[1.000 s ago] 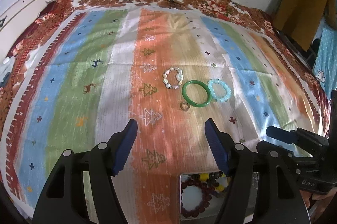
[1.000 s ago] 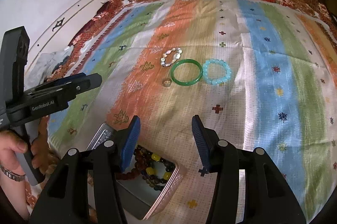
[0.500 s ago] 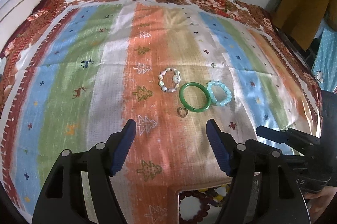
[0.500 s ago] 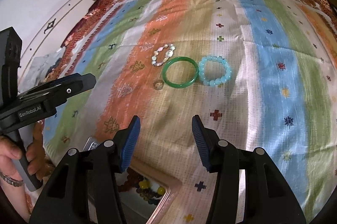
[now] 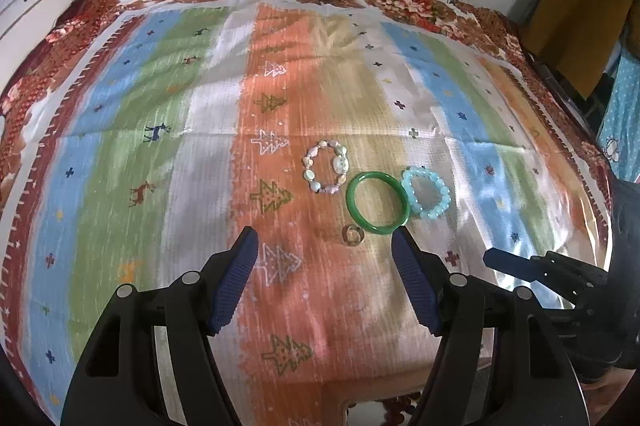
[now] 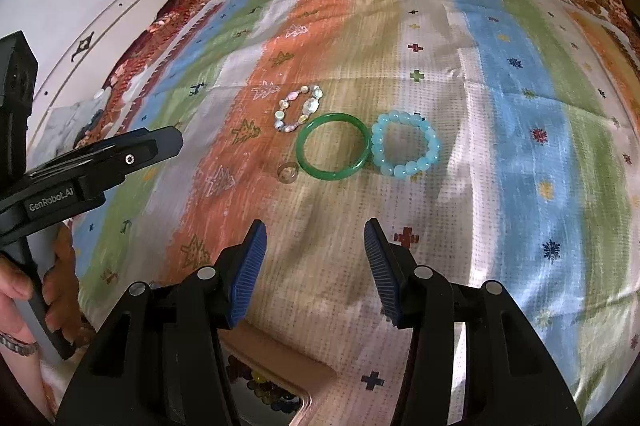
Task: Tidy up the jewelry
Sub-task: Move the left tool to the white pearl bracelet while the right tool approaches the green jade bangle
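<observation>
My left gripper point(image 5: 324, 270) and right gripper point(image 6: 316, 262) hover with fingers spread wide and empty above the striped cloth point(image 6: 520, 153) on the bed. Ahead lie a shell bracelet point(image 6: 298, 107), a green bangle point(image 6: 332, 146) touching a pale blue bead bracelet point(image 6: 405, 143), and a small ring point(image 6: 287, 173) just beside the bangle. Closing on the bangle could, I judge, drag its touching neighbour or flick the ring away; the soft cloth may bunch under my fingers. A box of beads point(image 6: 276, 378) sits beneath my right gripper, and nothing blocks the reach.
</observation>
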A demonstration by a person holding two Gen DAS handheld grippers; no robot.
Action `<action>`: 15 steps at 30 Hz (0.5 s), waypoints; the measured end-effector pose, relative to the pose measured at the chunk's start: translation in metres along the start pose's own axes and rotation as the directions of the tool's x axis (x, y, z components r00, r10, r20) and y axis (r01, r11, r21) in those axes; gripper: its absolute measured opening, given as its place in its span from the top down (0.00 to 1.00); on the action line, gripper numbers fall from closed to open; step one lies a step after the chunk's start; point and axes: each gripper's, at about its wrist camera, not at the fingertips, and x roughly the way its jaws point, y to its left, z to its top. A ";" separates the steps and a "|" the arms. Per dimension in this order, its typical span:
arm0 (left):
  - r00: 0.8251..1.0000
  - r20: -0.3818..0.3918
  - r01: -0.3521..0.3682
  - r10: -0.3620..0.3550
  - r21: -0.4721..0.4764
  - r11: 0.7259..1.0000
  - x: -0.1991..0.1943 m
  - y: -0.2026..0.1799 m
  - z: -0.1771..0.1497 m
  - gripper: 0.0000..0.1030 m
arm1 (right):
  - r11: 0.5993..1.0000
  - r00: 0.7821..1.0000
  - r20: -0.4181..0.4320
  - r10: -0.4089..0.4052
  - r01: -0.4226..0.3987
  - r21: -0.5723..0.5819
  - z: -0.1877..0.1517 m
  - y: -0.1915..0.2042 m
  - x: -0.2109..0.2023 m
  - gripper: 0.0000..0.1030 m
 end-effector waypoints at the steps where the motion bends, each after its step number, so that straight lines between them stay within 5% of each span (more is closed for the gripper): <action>1: 1.000 -0.001 -0.004 0.004 0.000 1.000 0.002 0.000 0.002 0.33 | 1.000 1.000 -0.003 0.000 0.000 0.001 0.001 0.000 0.001 0.51; 15: 0.999 -0.039 -0.030 0.030 0.010 1.000 0.034 0.008 0.017 0.33 | 0.999 0.999 -0.044 -0.018 0.019 0.033 0.017 -0.009 0.027 0.51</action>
